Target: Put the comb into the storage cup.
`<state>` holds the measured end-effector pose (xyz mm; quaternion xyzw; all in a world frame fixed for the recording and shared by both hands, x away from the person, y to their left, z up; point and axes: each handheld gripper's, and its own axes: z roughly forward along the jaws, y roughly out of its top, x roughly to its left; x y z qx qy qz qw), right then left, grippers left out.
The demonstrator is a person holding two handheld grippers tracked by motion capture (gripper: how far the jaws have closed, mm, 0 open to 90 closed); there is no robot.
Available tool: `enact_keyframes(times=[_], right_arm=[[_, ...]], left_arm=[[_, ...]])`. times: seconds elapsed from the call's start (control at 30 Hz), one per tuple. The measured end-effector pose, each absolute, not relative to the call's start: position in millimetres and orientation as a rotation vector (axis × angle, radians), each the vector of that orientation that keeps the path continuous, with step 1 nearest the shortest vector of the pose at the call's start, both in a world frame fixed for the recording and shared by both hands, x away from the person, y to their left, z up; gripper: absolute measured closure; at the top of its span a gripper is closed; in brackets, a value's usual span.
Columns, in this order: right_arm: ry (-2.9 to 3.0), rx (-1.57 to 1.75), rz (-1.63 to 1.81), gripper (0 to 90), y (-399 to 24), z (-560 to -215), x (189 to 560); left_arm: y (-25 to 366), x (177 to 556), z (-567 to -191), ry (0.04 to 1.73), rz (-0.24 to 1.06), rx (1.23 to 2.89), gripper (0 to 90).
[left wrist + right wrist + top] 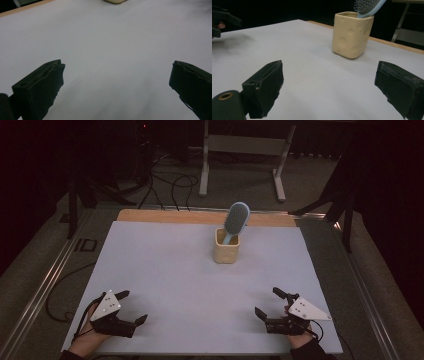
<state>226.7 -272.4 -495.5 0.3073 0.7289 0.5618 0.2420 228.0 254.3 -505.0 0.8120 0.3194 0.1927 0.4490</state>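
High view — each hand-held gripper [132, 307] [267, 303] wide open, empty.

A pale yellow cup [226, 247] stands upright on the white counter [165, 285], toward its far side, with a blue hairbrush [236, 220] leaning inside, bristles up.

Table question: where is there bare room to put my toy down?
Nearly all of the white table is bare: the wide stretch between the left claw and right claw, and both sides of the yellow cup. Only the far middle is taken, where the cup holds the blue hairbrush.
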Motion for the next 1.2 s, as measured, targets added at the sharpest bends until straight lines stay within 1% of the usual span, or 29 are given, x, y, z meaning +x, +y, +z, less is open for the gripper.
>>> enact_keyframes(times=[0.13, 0.3, 0.53, 0.7, 0.93, 1.03, 1.2], right_arm=[[1.996, 0.836, 1.534, 8.2, -272.5, -495.9, 226.9], [1.999, 0.829, 1.529, 8.2, -272.3, -496.2, 227.1], [2.000, 0.828, 1.528, 8.2, -272.8, -496.3, 227.0], [2.002, 0.822, 1.531, 8.2, -272.5, -496.2, 226.8], [2.016, 0.821, 1.526, 8.2, -270.4, -497.8, 227.9], [2.018, 0.825, 1.529, 8.2, -269.6, -498.0, 228.0], [2.018, 0.827, 1.529, 8.2, -270.0, -498.6, 228.2]], left_arm=[[261.8, 219.4, -508.1, 0.827, 0.487, 1.998, 0.0], [269.8, 210.2, -507.9, 0.864, 0.545, 1.987, 0.0], [274.5, 206.1, -509.0, 0.965, 0.674, 1.994, 0.0], [273.3, 205.8, -510.6, 0.955, 0.661, 1.992, 0.0], [269.3, 206.5, -511.6, 0.950, 0.716, 1.987, 0.0], [267.6, 207.4, -512.5, 0.964, 0.715, 1.987, 0.0], [269.3, 206.8, -512.7, 0.965, 0.680, 1.958, 0.0]])
